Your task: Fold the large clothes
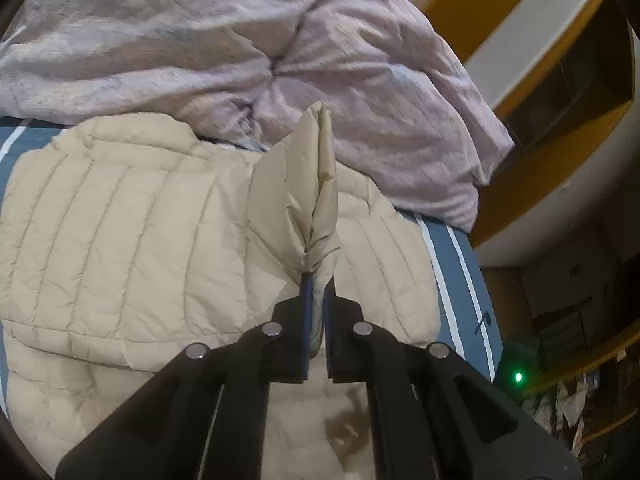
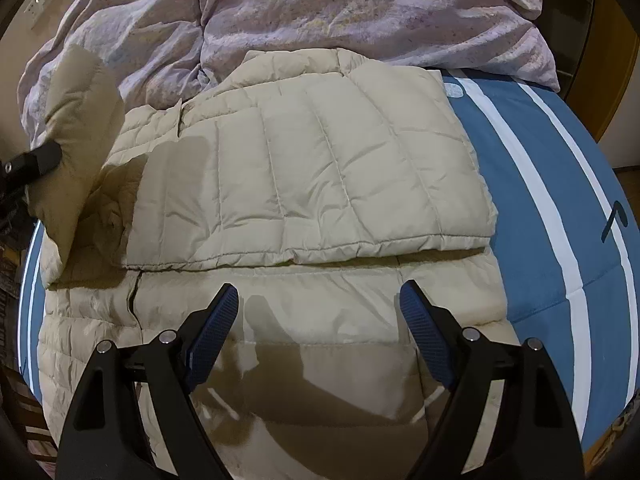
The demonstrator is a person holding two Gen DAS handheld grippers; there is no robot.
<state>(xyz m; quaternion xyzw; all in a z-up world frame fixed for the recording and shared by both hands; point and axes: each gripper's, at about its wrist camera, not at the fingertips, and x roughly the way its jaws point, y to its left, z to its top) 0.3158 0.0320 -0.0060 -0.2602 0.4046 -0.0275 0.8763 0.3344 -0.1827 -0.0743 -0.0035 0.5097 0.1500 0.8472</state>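
Jacket sleeve (image 1: 316,200) end inside L claw (image 1: 317,280)

Beige quilted puffer jacket (image 2: 304,168), spread across a blue bed sheet (image 2: 532,184) with white stripes, just below a rumpled lilac duvet (image 2: 360,12). Partly folded: one stitched panel doubled over the body, its hem edge running straight across the middle. Lower part lying flat and wrinkled, a dark slit showing near the left. One sleeve (image 1: 308,184) lifted upright off the body, pinched at its end into a puckered fold, tip pointing toward the duvet.
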